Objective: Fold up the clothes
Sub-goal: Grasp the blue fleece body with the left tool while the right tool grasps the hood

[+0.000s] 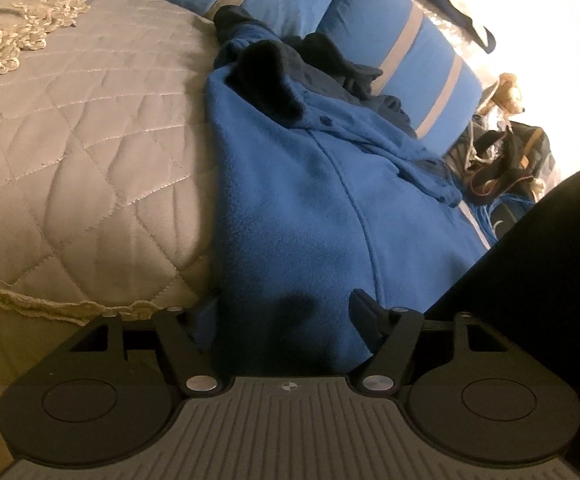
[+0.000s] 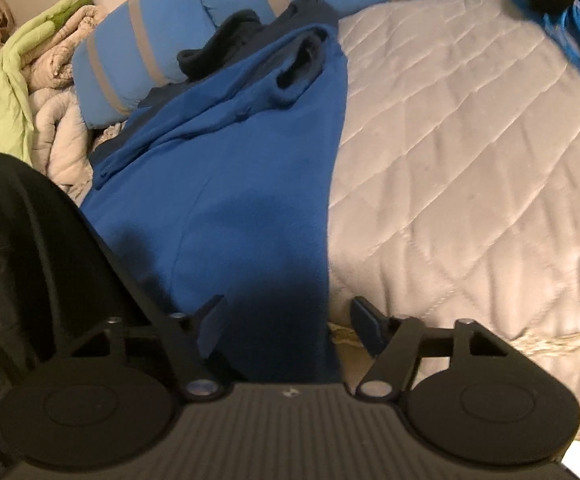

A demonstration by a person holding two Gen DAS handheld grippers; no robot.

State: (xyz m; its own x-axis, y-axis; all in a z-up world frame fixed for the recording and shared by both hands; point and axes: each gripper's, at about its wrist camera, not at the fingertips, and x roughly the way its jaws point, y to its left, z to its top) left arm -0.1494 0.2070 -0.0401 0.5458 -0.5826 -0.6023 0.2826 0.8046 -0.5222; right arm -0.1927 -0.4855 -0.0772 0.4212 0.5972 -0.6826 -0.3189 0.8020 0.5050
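You are working at a bed covered in a pale quilted bedspread (image 1: 82,152). A blue fleece garment (image 1: 298,216) is lying lengthwise across it, its near hem reaching the edge in front of you and its dark-lined collar (image 1: 268,76) pointing toward two blue pillows with grey stripes (image 1: 406,52) at the far side.

Your left gripper (image 1: 286,316) is sitting at the near hem with its fingers spread wide and fleece lying between them; its left finger is mostly hidden behind the cloth.

Your right gripper (image 2: 288,320) is also standing wide open at the same hem, straddling the garment's right-hand edge: one finger (image 2: 210,324) is over the fleece, the other (image 2: 368,326) over the bedspread's fringed border.

In the right wrist view, a heap of pale and light green bedding (image 2: 30,92) is lying beside the pillows.
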